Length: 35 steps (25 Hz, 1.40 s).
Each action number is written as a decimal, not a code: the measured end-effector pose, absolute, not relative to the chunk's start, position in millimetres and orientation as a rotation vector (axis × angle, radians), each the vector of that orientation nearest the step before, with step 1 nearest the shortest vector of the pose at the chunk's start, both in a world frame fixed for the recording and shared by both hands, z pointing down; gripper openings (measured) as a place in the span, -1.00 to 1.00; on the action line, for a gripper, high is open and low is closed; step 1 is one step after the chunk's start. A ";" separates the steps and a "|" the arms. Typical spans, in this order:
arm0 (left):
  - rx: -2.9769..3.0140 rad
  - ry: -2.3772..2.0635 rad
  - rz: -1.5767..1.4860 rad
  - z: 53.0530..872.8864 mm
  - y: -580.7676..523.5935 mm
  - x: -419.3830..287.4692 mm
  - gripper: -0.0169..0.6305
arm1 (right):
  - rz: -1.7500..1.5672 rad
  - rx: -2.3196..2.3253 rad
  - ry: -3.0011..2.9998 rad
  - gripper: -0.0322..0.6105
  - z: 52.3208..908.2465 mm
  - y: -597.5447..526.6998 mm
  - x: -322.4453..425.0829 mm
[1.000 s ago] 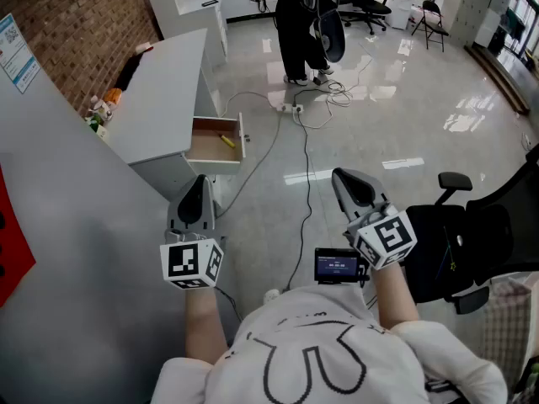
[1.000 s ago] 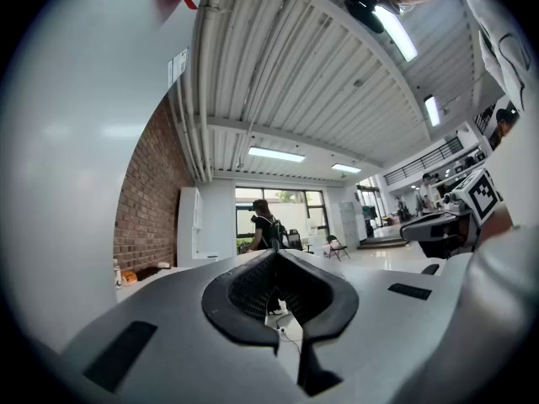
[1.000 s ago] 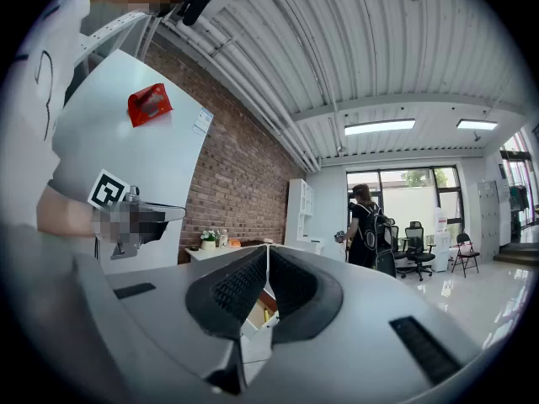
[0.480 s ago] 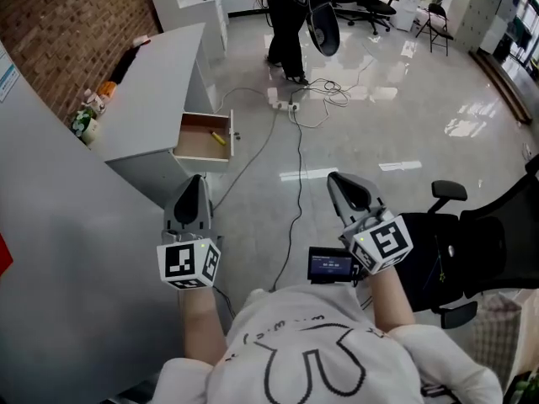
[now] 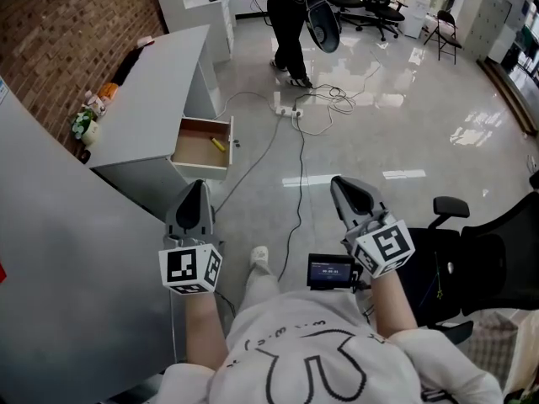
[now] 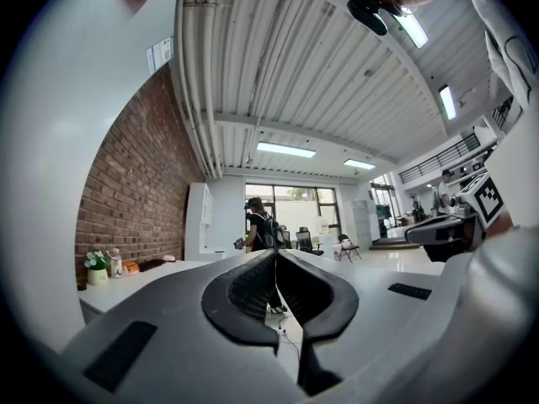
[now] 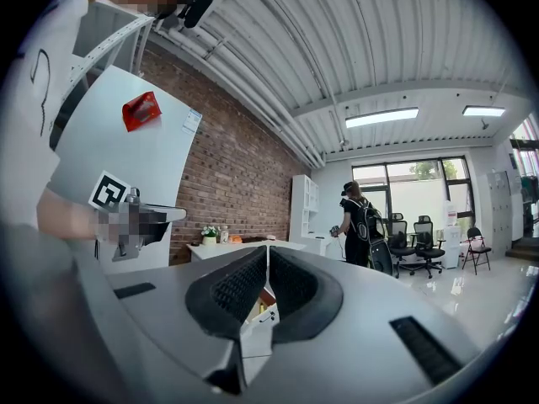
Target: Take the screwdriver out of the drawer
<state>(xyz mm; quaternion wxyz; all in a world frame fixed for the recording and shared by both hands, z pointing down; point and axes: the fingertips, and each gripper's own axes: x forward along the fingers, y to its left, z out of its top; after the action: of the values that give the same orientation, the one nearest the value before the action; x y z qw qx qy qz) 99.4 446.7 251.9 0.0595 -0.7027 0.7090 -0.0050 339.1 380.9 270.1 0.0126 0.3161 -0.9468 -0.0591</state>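
Head view is showing both tongs held level before the person: left tongs [image 5: 194, 188] and right tongs [image 5: 346, 185] are sitting fully closed, gripping nothing. Farther off, across open floor, the drawer [image 5: 200, 168] under the grey tabletop [image 5: 152, 99] is standing pulled out, the yellow screwdriver [image 5: 217, 144] lying inside. Approach, grasp and removal are all remaining.

- An open-plan office: swivel chairs [image 5: 383, 15] stand at the glossy floor's [image 5: 396, 141] far edge.
- A white desk [image 5: 160, 91] with a drawer [image 5: 202, 146] lines the brick wall [image 5: 76, 32].
- Strip lights [image 6: 286, 150], tall windows [image 7: 421, 189].
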 end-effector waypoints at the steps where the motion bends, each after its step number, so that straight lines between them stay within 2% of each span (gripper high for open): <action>1: -2.128 2.144 -0.020 251.2 440.5 97.4 -0.90 | -0.184 0.983 -2.952 -0.83 269.3 374.7 336.2; 12: -2.147 2.155 -0.017 257.5 335.6 39.1 -0.90 | -0.169 1.011 -2.939 -0.83 269.3 271.1 285.1; 29: -2.212 2.177 0.007 265.9 137.0 -91.2 -0.91 | -0.139 1.017 -2.895 -0.83 268.0 81.6 150.9; 35: -2.243 2.185 -0.013 279.2 104.7 -108.4 -0.90 | -0.103 1.013 -2.878 -0.83 281.1 51.8 130.0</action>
<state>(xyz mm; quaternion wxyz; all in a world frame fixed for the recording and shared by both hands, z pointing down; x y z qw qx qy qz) -108.4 104.7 279.2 0.0053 -0.7163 0.6978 -0.0042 130.0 51.8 281.1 0.0444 0.3316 -0.9418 -0.0336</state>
